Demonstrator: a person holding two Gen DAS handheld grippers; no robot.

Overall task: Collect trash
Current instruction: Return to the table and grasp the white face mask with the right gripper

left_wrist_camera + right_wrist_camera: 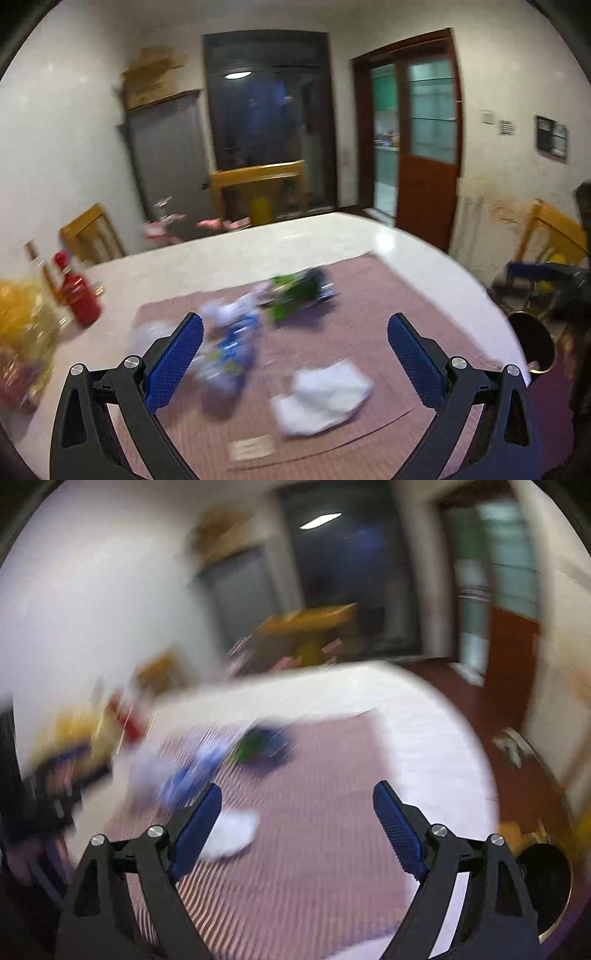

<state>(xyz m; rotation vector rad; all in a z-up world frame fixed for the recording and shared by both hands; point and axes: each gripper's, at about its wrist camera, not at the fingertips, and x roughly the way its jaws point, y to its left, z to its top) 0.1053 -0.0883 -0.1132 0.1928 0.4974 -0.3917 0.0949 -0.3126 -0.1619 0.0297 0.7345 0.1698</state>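
Observation:
Trash lies on a pink mat [369, 295] on a white table [221, 258]: a crumpled white tissue [325, 398], a blue and white wrapper [229, 350], a green and dark wrapper [299, 291] and a clear crumpled piece [147, 332]. My left gripper [295, 332] is open and empty above the mat, with the tissue between its fingers. My right gripper [297, 801] is open and empty above the mat [314, 775]. The right wrist view is blurred; the tissue [232, 834] lies by its left finger, with the blue wrapper [192, 771] and green wrapper [258, 746] farther off.
A red bottle [79, 295], a clear bottle [40, 266] and a yellow bag [22, 325] stand at the table's left. A dark round bin [532, 343] sits off the table's right edge, also in the right wrist view [546, 878]. Wooden chairs [92, 232] surround the table.

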